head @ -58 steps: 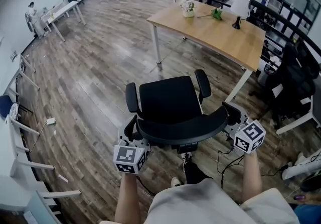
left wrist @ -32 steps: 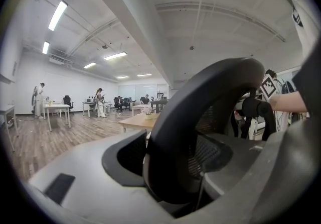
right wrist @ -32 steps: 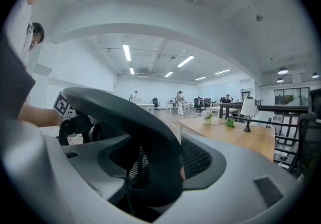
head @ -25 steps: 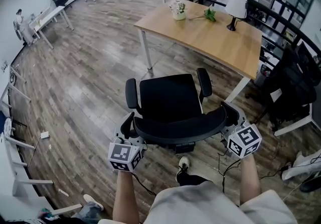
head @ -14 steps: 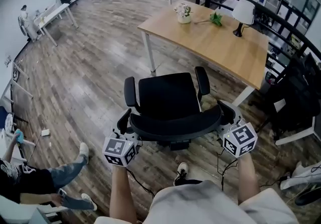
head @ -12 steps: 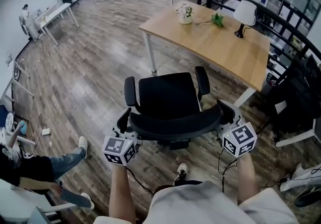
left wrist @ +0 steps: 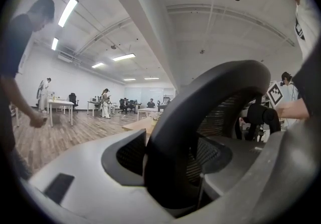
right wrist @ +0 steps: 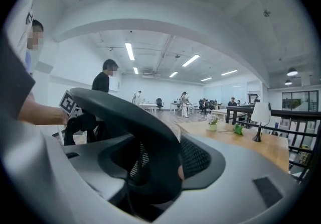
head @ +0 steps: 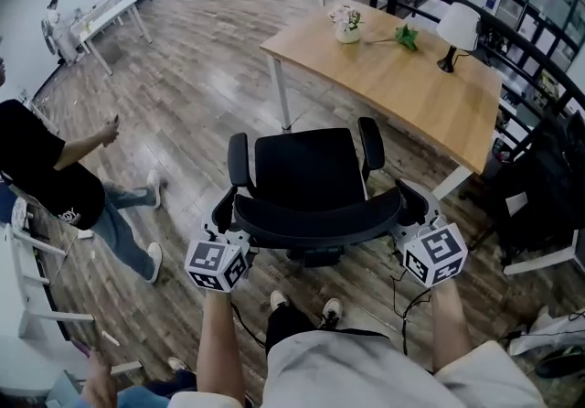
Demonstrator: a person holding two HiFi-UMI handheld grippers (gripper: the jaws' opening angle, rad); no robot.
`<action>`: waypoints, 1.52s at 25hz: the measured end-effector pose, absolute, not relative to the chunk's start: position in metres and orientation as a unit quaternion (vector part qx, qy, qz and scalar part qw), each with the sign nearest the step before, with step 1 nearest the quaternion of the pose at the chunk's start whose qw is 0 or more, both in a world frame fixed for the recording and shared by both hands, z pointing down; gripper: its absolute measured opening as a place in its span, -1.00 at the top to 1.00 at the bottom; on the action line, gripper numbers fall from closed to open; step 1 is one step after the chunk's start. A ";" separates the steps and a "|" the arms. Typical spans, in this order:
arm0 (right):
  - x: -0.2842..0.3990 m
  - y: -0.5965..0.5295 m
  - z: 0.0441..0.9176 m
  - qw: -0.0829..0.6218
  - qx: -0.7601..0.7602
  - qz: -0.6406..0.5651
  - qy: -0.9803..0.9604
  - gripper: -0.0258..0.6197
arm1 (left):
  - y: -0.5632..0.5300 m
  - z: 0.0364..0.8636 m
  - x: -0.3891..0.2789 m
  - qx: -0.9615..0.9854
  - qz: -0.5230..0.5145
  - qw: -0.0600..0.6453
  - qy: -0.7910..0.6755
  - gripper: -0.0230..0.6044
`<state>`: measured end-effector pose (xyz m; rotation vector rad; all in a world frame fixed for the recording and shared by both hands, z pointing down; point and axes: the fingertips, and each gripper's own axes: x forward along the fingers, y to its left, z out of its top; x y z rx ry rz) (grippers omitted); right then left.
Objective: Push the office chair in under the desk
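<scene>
The black office chair (head: 306, 166) stands on the wood floor, its seat facing the wooden desk (head: 402, 77) and still a little short of it. Its curved backrest (head: 315, 219) is nearest me. My left gripper (head: 227, 225) clamps the backrest's left end and my right gripper (head: 409, 211) its right end. In the left gripper view the black mesh-backed rim (left wrist: 200, 112) fills the gap between the grey jaws of the left gripper (left wrist: 170, 168). The right gripper view shows the same rim (right wrist: 135, 117) wedged between the jaws of the right gripper (right wrist: 155, 168).
A person in a black shirt (head: 41, 173) stands on the floor at the left. On the desk are a flower pot (head: 347, 24), a green item (head: 407, 35) and a white lamp (head: 454, 29). Dark chairs (head: 539, 177) and a railing (head: 512, 36) crowd the right side.
The chair and both grippers have edged forward toward the desk. A person in a black shirt has walked into view at the left.
</scene>
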<state>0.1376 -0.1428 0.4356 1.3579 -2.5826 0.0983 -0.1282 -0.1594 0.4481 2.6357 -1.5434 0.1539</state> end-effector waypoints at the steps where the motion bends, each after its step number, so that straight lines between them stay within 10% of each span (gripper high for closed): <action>1: 0.136 -0.144 0.435 0.113 0.462 0.034 -0.879 0.15 | -0.161 0.447 -0.130 0.861 0.050 0.040 -0.504 -0.03; 38: 0.117 -0.225 0.431 0.119 0.580 0.052 -0.805 0.15 | -0.304 0.445 -0.137 0.918 0.049 0.054 -0.389 -0.02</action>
